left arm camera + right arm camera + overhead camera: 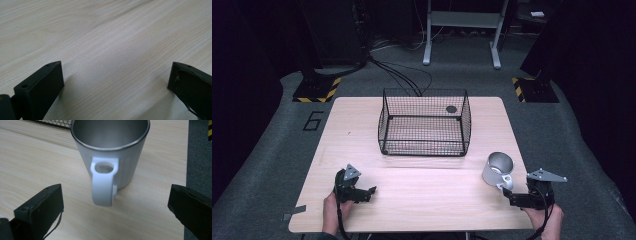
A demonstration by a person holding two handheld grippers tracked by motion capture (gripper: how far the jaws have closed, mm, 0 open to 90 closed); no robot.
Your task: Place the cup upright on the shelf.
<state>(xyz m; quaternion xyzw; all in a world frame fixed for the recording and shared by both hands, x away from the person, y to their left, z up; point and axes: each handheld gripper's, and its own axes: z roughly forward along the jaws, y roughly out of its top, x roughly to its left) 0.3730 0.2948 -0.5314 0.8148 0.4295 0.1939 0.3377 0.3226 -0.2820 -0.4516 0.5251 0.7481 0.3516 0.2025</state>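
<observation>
A steel mug (497, 168) with a white handle (104, 181) stands upright on the wooden table (422, 195) at the right. Its handle points toward my right gripper (508, 192), which sits open just short of it, its jaws wide apart in the right gripper view (115, 202) with the handle between and beyond them, untouched. A black wire basket (425, 122) stands at the table's middle back, with a small dark round thing (451, 109) inside near its far right corner. My left gripper (371, 193) rests open low over bare wood (112, 50) at the front left.
The table's right edge (187, 170) runs close beside the mug, with grey carpet beyond. Stands with yellow-black striped bases (317, 89) and a grey metal frame (462, 30) are on the floor behind the table. Bare wood lies between the two grippers.
</observation>
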